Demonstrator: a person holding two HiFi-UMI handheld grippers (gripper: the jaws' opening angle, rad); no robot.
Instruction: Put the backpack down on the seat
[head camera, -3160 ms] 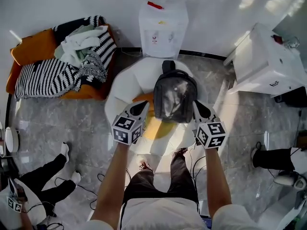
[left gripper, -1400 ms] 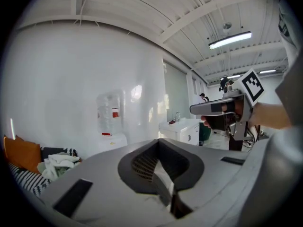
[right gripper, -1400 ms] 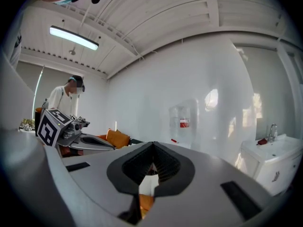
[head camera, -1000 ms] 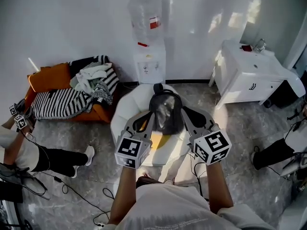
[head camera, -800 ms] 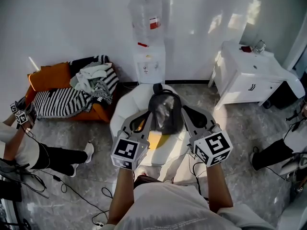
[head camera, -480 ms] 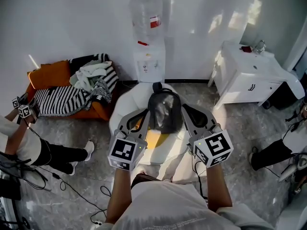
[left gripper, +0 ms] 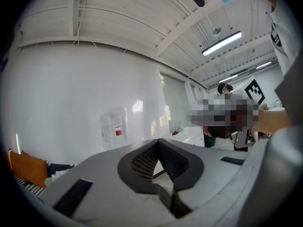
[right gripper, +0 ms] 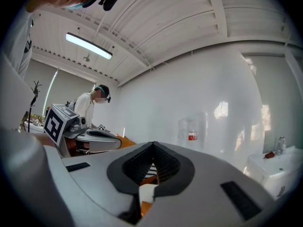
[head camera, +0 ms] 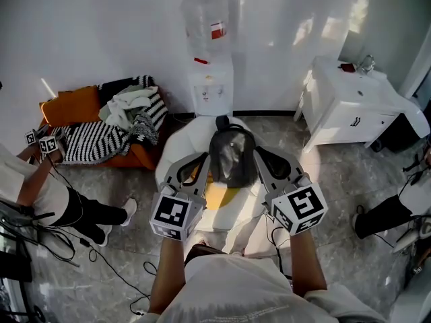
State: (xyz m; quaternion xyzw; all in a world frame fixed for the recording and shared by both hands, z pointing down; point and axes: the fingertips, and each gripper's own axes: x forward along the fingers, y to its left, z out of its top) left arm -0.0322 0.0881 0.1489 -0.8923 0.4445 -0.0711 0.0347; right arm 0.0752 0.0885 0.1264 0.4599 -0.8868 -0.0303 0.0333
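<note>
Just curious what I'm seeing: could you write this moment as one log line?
backpack: on white seat | left gripper: fingers shut, empty | right gripper: fingers shut, empty

Sleek black bag, smooth white seat, polished stone floor

The backpack (head camera: 232, 155) looks like synthetic cloth with a dull sheen; the seat (head camera: 168, 150) is smooth and white, the floor (head camera: 337, 180) glossy grey marble-look tile. The left gripper (left gripper: 158, 142) and right gripper (right gripper: 152, 144) are matt grey plastic, their jaws lined with dark ribbed pads (left gripper: 143, 162). Striped knit cloth (head camera: 94, 142) covers an orange fabric sofa (head camera: 71, 105).
</note>
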